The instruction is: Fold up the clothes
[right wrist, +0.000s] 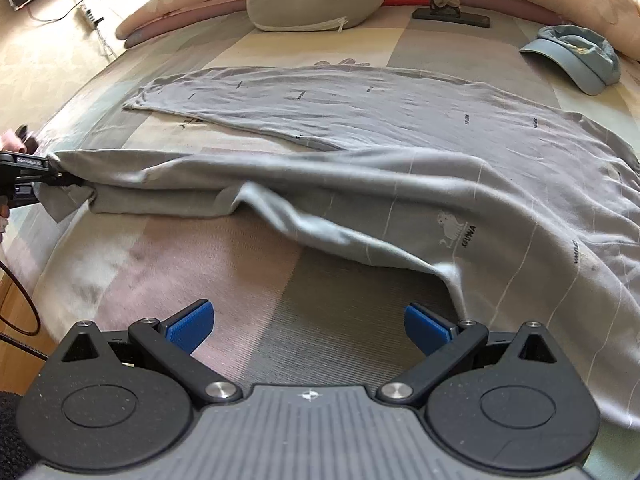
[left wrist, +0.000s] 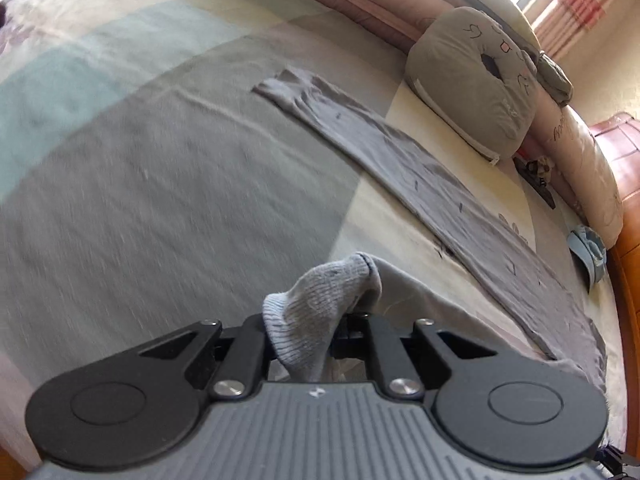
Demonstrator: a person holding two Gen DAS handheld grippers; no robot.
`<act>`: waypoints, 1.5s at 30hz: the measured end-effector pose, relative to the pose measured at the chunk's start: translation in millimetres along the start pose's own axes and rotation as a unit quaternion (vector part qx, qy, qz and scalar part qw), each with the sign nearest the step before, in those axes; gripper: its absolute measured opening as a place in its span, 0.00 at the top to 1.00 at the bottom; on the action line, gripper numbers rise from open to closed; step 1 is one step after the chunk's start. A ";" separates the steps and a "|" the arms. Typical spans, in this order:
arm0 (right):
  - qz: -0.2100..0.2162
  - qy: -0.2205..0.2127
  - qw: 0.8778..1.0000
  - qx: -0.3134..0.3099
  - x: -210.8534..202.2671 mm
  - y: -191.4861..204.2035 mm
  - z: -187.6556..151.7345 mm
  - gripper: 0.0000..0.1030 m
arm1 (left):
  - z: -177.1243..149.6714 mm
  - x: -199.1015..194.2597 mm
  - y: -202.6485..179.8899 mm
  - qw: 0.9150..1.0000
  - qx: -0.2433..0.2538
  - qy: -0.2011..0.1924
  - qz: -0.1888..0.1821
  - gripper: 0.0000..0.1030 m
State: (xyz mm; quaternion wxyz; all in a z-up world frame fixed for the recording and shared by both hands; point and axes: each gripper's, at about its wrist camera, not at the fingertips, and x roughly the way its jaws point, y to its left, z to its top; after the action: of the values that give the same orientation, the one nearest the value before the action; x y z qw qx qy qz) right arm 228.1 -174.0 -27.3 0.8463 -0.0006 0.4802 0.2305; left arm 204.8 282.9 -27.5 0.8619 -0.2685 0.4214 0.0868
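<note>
The shirt [right wrist: 400, 184] is soft, light and limp. The left gripper [left wrist: 316, 332] pinches its cuff [left wrist: 320, 300]; the right gripper [right wrist: 308, 328] is spread empty, probably to take the lower-right hem.

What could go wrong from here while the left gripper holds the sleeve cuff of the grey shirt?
1. The left gripper pinches only the ribbed cuff, so the sleeve may slip out when pulled.
2. The right gripper is open and holds nothing, so the grey shirt, already bunched along its near edge, may drag across the bed and wrinkle more.
3. The blue cap lies close to the shirt's far edge and could be swept aside.
</note>
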 end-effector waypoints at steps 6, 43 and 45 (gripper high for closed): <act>-0.016 -0.006 1.000 0.015 6.9 19.5 4.9 0.00 | 38.7 18.8 -3.0 0.999 0.037 0.023 -0.013 0.90; -0.049 -0.001 0.999 0.023 3.6 32.5 3.0 0.00 | 52.6 79.0 43.5 0.976 -0.170 -0.015 -0.137 0.53; -0.050 -0.003 0.998 0.028 2.8 29.1 0.5 0.00 | 52.6 80.8 39.1 0.976 -0.168 -0.023 -0.138 0.54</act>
State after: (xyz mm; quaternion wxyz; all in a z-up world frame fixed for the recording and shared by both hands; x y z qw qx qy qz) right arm 218.3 -146.8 -22.9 0.8581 -0.0005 0.4829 0.1747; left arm 276.7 337.8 -78.8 0.8177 -0.4626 0.3399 0.0430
